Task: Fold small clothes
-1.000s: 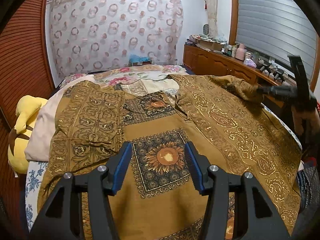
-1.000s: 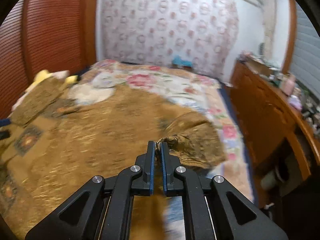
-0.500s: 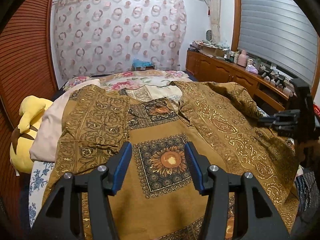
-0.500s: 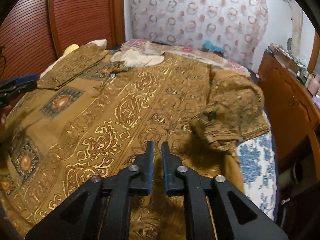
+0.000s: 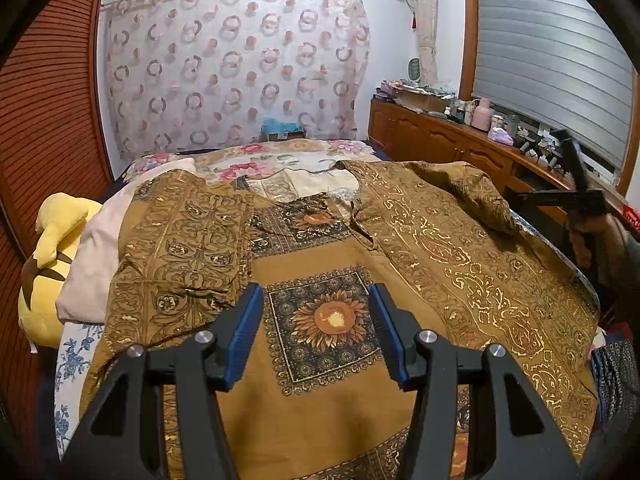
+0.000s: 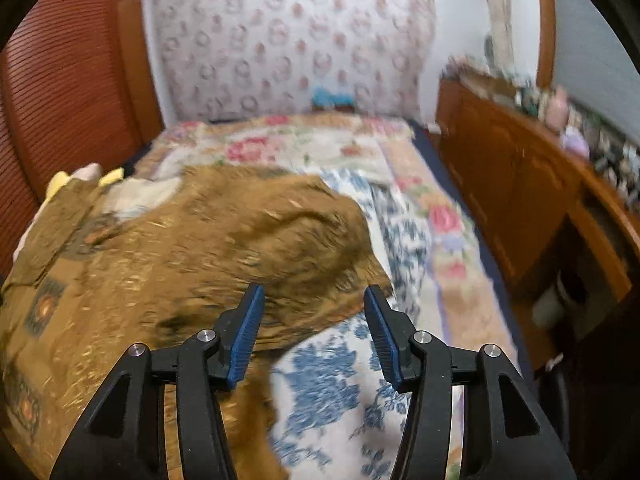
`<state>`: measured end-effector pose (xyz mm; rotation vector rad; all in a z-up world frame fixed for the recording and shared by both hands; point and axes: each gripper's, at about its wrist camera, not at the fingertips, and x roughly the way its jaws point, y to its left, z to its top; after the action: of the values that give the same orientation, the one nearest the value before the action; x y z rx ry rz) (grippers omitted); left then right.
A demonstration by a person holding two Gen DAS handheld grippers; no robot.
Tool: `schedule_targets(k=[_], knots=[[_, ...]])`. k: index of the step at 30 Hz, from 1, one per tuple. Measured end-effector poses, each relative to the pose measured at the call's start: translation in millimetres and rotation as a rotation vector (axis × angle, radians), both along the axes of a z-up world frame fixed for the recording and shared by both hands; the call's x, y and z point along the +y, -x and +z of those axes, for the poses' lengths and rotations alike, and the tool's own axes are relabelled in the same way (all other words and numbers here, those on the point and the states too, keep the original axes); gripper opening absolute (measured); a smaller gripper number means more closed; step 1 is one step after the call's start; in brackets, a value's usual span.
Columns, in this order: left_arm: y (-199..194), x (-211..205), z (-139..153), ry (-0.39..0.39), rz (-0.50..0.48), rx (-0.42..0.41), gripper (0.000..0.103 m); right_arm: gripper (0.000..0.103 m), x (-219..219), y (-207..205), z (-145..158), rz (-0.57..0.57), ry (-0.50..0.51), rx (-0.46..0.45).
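Currently the left gripper (image 5: 316, 332) hangs with its jaws apart and empty, directly above the sunflower panel of the brown patterned garment (image 5: 320, 420). The right gripper (image 6: 312, 330) has just been opening its jaws; nothing sits between them, and below them lie the garment's right edge and the blue floral sheet (image 6: 332, 384).

The garment is spread front-up across the bed. Ahead of the left gripper is the neckline (image 5: 304, 196); to its left, a sleeve (image 5: 180, 248) is already folded inward over the body. Ahead of the right gripper, the other sleeve (image 6: 304, 236) lies bunched near the bed edge, blurred in this view.

Handling judgement: the fabric appears thin, light and limp, so it will drape and wrinkle rather than hold shape. Grip at a hem, cuff or shoulder seam, pinching a single fold; lift low and drag gently to avoid disturbing the folded sleeve.
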<state>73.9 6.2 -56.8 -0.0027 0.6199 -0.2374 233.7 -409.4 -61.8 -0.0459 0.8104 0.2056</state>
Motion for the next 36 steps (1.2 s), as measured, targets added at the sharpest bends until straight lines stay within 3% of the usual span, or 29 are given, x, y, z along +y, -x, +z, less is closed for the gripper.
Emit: schedule_targets(k=[5, 6, 7, 9, 10, 12, 15, 20, 26, 27, 30, 36], knots=[[0, -2, -1, -0.005, -0.003, 0.004, 0.053, 0.053, 1, -31, -28, -0.017, 0.067, 0.082], [1, -2, -1, -0.005, -0.004, 0.003, 0.053, 0.048, 3, -33, -31, -0.009, 0.076, 0.084], [1, -2, -1, -0.006, -0.002, 0.003, 0.053, 0.035, 4, -32, -30, 0.019, 0.077, 0.07], [1, -1, -1, -0.005, 0.0, 0.003, 0.053, 0.024, 14, -30, -28, 0.074, 0.118, 0.057], [1, -1, -1, -0.004, 0.001, 0.004, 0.053, 0.013, 15, -29, -29, 0.085, 0.118, 0.062], [2, 0, -2, -0.002, 0.004, 0.003, 0.053, 0.006, 21, -26, -29, 0.114, 0.131, 0.069], [3, 2, -2, -0.002, 0.007, 0.001, 0.053, 0.005, 26, -24, -27, 0.125, 0.123, 0.068], [3, 7, 0, 0.01, 0.018, -0.002, 0.053, 0.004, 43, -9, 8, 0.171, 0.048, -0.027], [3, 9, 1, 0.017, 0.023, -0.002, 0.053, 0.005, 105, 22, 57, 0.352, -0.014, -0.124], [3, 10, 1, 0.019, 0.023, -0.004, 0.053, 0.01, 114, 27, 63, 0.37, -0.025, -0.136], [4, 14, 4, 0.021, 0.026, -0.009, 0.053, 0.044, 126, 36, 72, 0.386, -0.043, -0.163], [0, 22, 6, 0.02, 0.04, -0.013, 0.053, 0.047, 119, 28, 60, 0.352, 0.022, -0.154]])
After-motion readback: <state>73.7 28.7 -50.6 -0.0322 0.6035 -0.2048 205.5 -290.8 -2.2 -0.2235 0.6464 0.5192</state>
